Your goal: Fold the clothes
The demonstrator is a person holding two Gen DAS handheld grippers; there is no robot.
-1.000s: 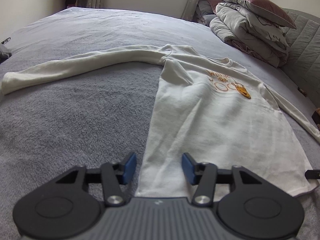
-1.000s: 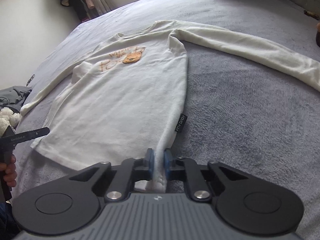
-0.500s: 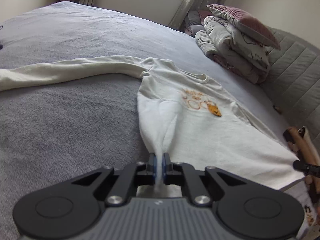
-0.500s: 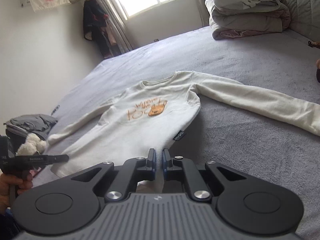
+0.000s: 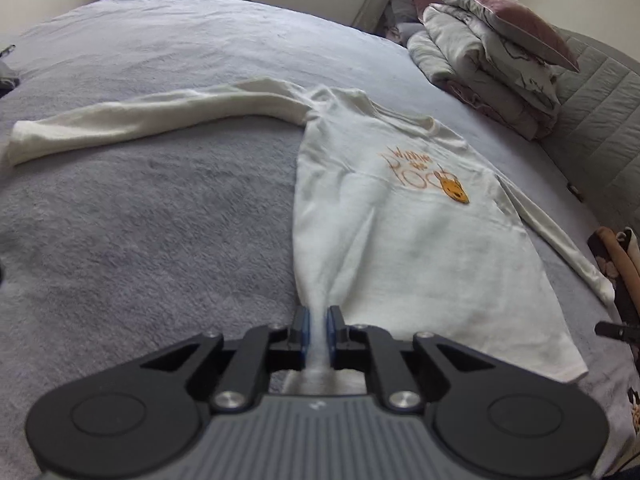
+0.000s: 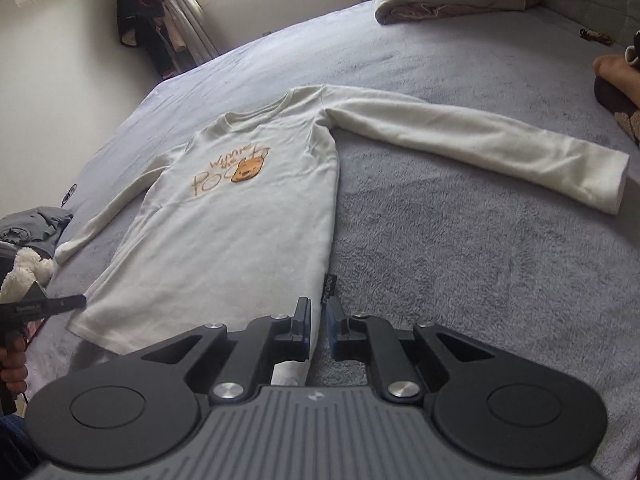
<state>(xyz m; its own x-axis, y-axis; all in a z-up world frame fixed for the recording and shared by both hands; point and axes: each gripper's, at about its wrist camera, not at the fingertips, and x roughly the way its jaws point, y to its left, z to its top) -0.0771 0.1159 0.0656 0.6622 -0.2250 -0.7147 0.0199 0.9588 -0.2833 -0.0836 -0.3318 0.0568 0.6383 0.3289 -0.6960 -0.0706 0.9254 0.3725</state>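
Left gripper now clamps the shirt hem corner, fingers open a second ago. Shirt lies flat mid-frame on the bed. Right gripper fingers nearly closed, hem edge between them; both corners look held, fold can start.

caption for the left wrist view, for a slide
Left gripper pinching the hem corner of a cream long-sleeve shirt spread on a bed.

Cream long-sleeve shirt flat, print up, sleeves spread; hem corner bunched at my frame's bottom centre.
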